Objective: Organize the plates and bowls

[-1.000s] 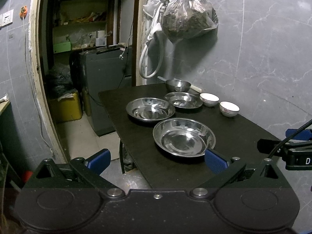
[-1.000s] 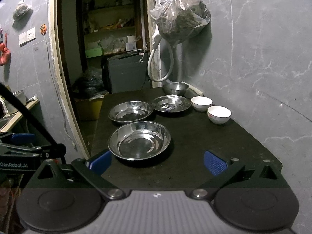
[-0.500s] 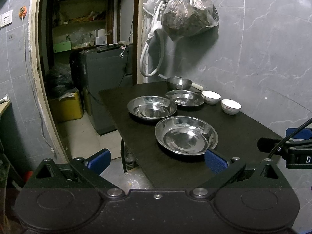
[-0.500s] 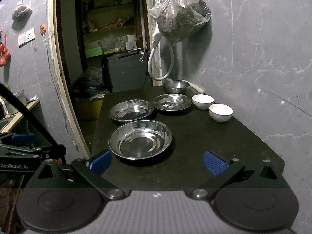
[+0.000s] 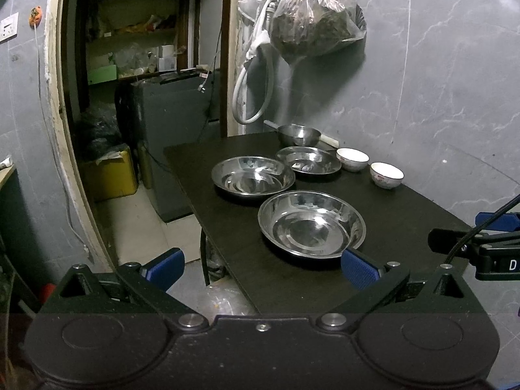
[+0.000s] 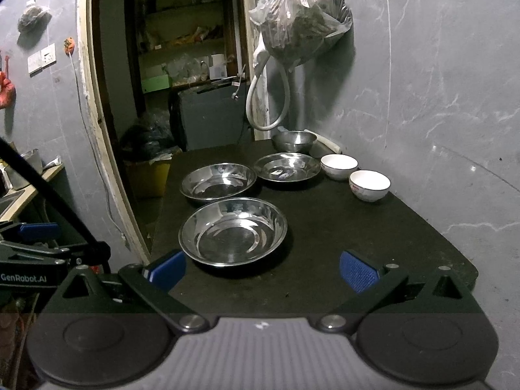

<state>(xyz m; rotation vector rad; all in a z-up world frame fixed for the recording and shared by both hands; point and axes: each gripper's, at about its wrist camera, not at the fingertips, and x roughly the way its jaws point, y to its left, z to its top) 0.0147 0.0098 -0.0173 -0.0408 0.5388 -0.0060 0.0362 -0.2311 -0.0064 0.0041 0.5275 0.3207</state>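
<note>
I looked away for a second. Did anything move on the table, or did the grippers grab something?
Nothing was grabbed. Both cameras only drifted a little, so the dishes sit slightly differently in view. The left gripper and right gripper stayed open and empty. The nearest steel plate and the white bowls kept their places.

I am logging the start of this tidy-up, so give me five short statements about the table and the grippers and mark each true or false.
1. Three steel plates sit on the black table: true, the nearest steel plate, the middle steel plate and the far steel plate.
2. The left gripper is shut on a plate: false, it is open and holds nothing.
3. Two white bowls stand apart by the wall: true, the near white bowl and the far white bowl.
4. The right gripper is open: true.
5. The steel bowl is stacked in a white bowl: false, it stands alone at the far end.
</note>
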